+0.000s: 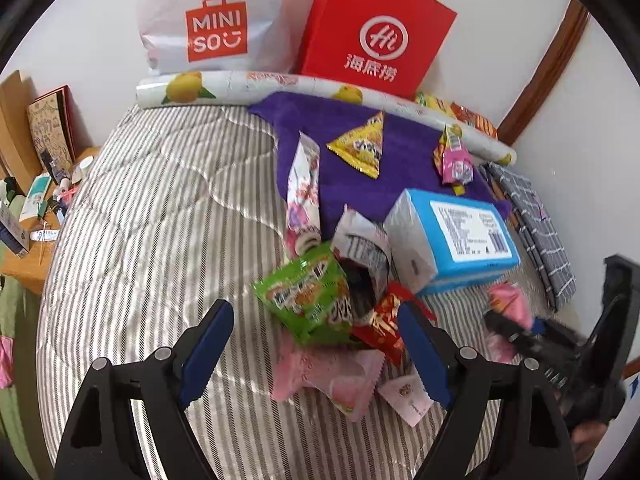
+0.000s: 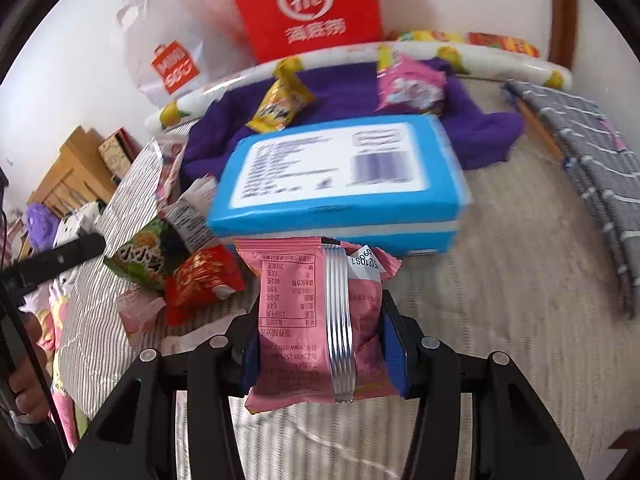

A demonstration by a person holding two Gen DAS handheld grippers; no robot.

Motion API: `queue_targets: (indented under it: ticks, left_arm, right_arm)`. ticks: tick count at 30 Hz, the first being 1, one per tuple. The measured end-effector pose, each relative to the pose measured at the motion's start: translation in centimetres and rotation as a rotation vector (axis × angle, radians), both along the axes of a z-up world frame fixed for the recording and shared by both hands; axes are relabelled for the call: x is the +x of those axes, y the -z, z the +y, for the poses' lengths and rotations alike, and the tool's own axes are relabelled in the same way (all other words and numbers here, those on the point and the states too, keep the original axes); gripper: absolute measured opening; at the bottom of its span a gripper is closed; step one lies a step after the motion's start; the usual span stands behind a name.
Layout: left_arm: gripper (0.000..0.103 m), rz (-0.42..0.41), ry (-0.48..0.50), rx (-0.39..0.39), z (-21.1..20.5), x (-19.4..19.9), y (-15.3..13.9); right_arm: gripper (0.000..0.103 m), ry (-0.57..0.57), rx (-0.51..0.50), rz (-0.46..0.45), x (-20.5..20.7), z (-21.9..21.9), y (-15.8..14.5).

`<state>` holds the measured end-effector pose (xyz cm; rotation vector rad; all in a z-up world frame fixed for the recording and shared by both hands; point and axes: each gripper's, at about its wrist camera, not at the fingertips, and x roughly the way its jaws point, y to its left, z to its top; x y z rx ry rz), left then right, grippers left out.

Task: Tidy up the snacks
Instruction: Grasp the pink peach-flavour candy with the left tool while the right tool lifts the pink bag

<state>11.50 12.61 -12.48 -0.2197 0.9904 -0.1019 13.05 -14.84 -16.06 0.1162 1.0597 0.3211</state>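
Note:
A pile of snack packets lies on the striped quilt (image 1: 160, 216). My left gripper (image 1: 314, 312) hangs open just above a green packet (image 1: 308, 292), a red packet (image 1: 380, 328) and pink packets (image 1: 332, 376), touching none of them. A pink snack packet (image 2: 296, 320), printed back up, sits between the blue pads (image 2: 394, 344) of my right gripper (image 2: 320, 308), which press on its sides. This gripper (image 1: 516, 328) also shows at the right edge of the left wrist view. Behind the pile lies a blue tissue pack (image 1: 460, 240). On a purple towel (image 1: 360, 184) farther back rest a yellow triangular packet (image 1: 362, 146) and a pink sweet bag (image 1: 456, 164).
A red paper bag (image 1: 372, 28) and a white shopping bag (image 1: 208, 20) stand against the wall behind a rolled fruit-print sheet (image 1: 240, 88). Grey checked cloth (image 1: 536, 220) lies at the right. A wooden shelf (image 1: 28, 248) with small items borders the bed's left side.

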Motion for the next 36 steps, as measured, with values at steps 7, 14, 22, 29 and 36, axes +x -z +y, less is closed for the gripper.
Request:
queue_targets:
  ticks: [7, 14, 22, 29, 36]
  left_arm:
    - [0.084, 0.016, 0.017, -0.006, -0.8, -0.6, 1.5]
    - [0.084, 0.058, 0.037, 0.015, -1.5, -0.7, 3.8]
    - [0.084, 0.039, 0.041, 0.009, -1.6, -1.0, 5.2]
    - [0.084, 0.011, 0.075, 0.084, -2.5, -1.1, 5.4]
    - [0.084, -0.003, 0.089, 0.115, -2.8, -1.0, 5.5]
  right_arm:
    - [0.05, 0.078, -0.061, -0.016, 0.0, -3.7, 0.1]
    - [0.05, 0.095, -0.076, 0.008, -0.1, -4.7, 1.7]
    - [0.051, 0.095, -0.102, -0.011, 0.0, -4.0, 2.8]
    - [0.052, 0.095, -0.107, -0.036, -0.2, -4.0, 3.3]
    - [0.052, 0.093, -0.124, -0.034, 0.0, -3.7, 3.4]
